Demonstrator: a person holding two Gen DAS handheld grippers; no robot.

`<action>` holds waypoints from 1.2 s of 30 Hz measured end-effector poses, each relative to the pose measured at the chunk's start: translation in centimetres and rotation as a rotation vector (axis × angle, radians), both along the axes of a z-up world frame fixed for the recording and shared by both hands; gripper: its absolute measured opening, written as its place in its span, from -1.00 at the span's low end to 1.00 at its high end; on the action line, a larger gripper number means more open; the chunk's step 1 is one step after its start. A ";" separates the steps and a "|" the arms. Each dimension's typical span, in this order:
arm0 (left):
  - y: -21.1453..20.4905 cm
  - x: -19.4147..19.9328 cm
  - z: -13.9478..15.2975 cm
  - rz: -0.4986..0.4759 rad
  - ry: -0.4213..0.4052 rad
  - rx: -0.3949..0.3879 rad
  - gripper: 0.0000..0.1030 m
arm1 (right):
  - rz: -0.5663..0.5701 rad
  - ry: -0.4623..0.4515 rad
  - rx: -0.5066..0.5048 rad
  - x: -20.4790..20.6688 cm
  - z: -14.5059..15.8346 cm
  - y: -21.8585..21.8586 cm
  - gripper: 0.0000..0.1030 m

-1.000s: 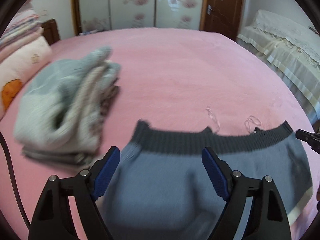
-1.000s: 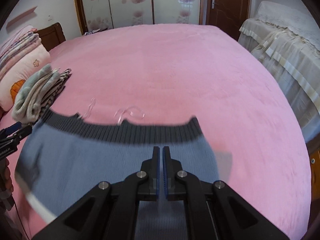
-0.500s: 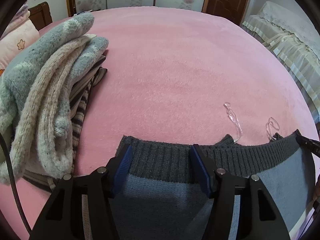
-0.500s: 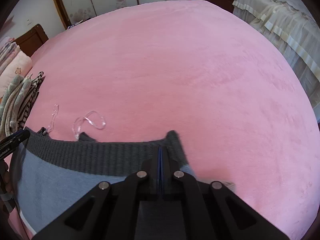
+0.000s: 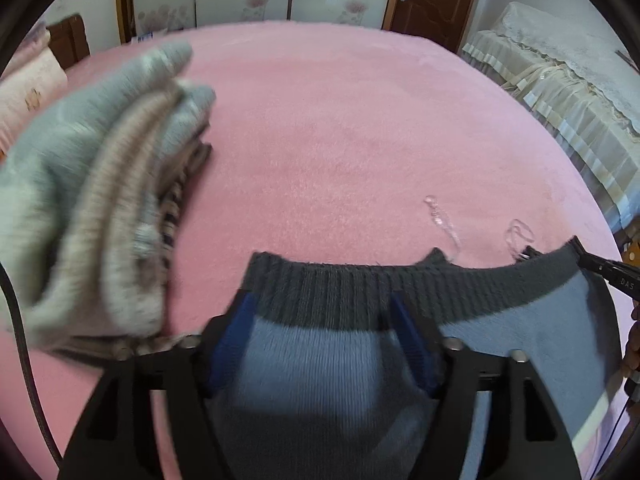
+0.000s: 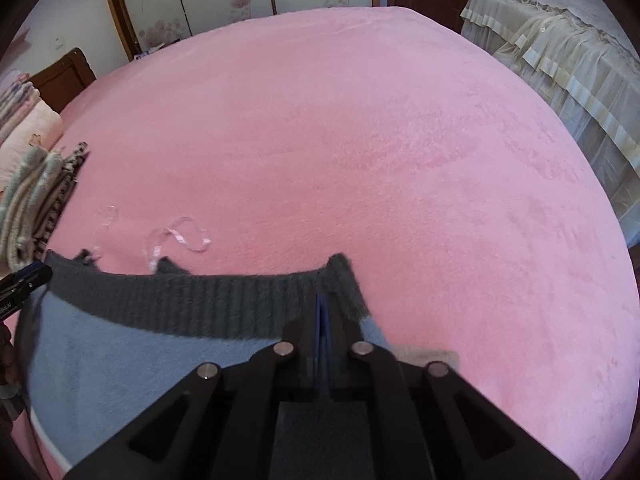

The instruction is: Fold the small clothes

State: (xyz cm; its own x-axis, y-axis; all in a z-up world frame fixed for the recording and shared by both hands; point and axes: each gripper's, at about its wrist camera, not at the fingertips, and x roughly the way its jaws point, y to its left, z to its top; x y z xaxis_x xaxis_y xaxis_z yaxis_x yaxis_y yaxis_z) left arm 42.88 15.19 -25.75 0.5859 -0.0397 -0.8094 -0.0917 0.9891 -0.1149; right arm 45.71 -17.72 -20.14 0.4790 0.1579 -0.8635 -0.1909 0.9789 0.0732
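Pink plush bed (image 6: pixel 400 140): blue knit sweater with grey ribbed hem (image 5: pixel 320 360) unfolded, pinched by right claw (image 6: pixel 322 312); left claw (image 5: pixel 322 332) opening astride it (folded knits stack (image 5: pixel 100 200) left, done)

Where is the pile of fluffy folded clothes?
The folded pile sits on the pink bed, left in both wrist views, beside the blue sweater and in front of the pillows.
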 end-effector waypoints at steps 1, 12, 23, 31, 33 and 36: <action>-0.1 -0.9 0.9 -0.004 -0.021 0.013 0.54 | 0.018 -0.016 -0.001 -0.8 0.6 0.4 -0.95; 1.2 -13.4 6.1 0.092 -0.062 0.012 0.61 | 0.086 -0.098 0.076 -9.1 5.0 2.8 -0.95; 0.5 -21.8 3.6 0.265 -0.046 -0.201 0.61 | 0.038 -0.146 0.120 -16.7 4.8 4.6 -0.95; -0.1 -22.6 -2.2 0.390 -0.027 -0.499 0.61 | 0.035 -0.104 0.159 -17.9 2.9 6.0 -0.95; -0.2 -22.6 -3.7 0.408 -0.027 -0.568 0.59 | 0.039 -0.104 0.162 -17.9 2.7 6.2 -0.95; -0.4 -22.4 -5.8 0.425 -0.040 -0.672 0.59 | 0.044 -0.099 0.175 -17.9 2.5 6.5 -0.95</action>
State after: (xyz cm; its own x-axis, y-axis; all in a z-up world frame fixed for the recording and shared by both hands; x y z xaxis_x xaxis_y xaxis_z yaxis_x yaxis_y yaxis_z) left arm 20.46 14.77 -31.50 0.6889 -0.2781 -0.6694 -0.4290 0.5880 -0.6857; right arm 27.83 -11.24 -17.61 0.5490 0.3243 -0.7703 -0.2483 0.9433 0.2202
